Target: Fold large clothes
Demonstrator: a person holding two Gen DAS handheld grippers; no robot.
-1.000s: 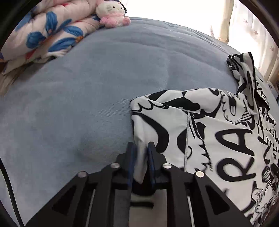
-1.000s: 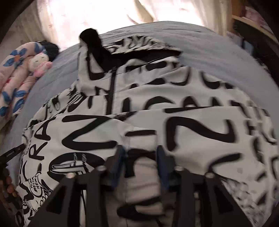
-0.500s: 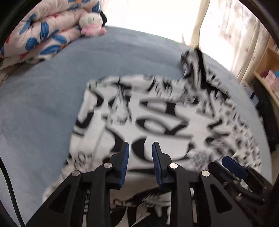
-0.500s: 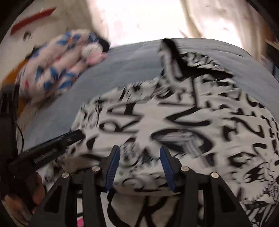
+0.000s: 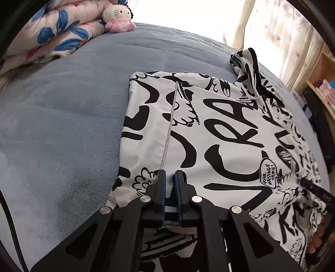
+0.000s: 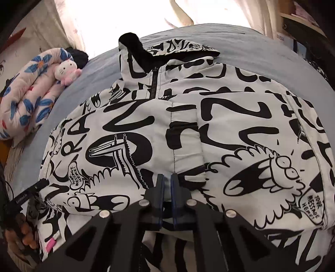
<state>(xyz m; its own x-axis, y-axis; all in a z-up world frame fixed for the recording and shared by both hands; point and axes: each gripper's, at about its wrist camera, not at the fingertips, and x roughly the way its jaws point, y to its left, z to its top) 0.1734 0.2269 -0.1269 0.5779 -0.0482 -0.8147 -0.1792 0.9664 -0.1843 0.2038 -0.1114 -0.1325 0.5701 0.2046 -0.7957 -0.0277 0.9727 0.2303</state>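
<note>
A white jacket with black graffiti print [image 5: 219, 129] lies spread on a grey-blue bed [image 5: 62, 117], sleeves folded over its front, hood at the far end. It also fills the right wrist view [image 6: 188, 129]. My left gripper [image 5: 169, 174] is shut on the jacket's near edge, at the bottom of a silver seam. My right gripper [image 6: 166, 177] is shut on the near edge too, just below a folded sleeve cuff [image 6: 184, 134]. Both jaws stand almost closed, with fabric between them.
A folded floral quilt [image 5: 56, 35] and a pink plush toy [image 5: 118, 17] sit at the bed's far left corner. Curtains and a bright window are behind. A wooden shelf [image 5: 322, 83] stands right of the bed.
Both grippers were open half a second ago, hovering over the jacket. They have dropped to the near hem and shut on it. The left one let go of the sleeve fold earlier.
</note>
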